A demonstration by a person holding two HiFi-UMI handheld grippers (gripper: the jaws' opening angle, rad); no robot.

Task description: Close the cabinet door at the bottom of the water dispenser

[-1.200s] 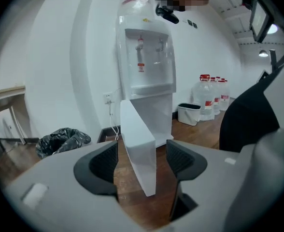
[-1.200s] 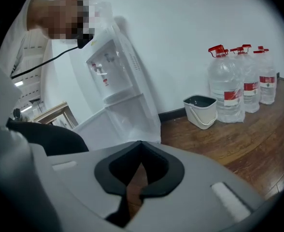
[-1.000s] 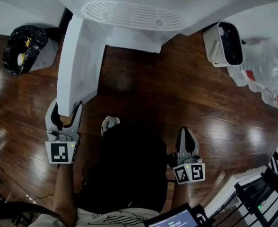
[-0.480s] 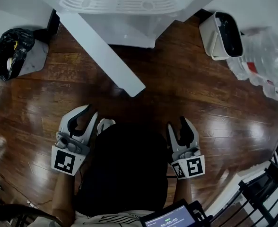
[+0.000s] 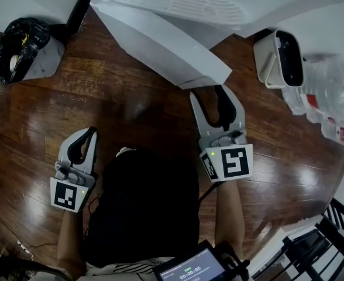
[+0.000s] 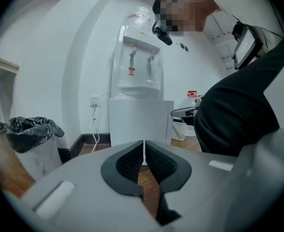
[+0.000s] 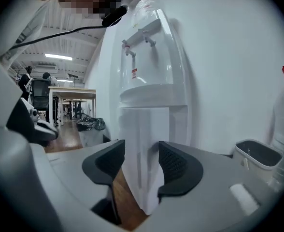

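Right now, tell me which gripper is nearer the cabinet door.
Right. The right gripper straddles the free edge of the cabinet door, jaws opening; the left gripper, shut and empty, hangs back well short of it.

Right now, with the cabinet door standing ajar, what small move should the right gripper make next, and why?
Probably sweep the right gripper toward the water dispenser, pushing the cabinet door shut. Its opening jaws straddle the door's free edge, apparently without clamping it, and the door stands angled out from the dispenser. The left gripper is shut, empty and well clear.
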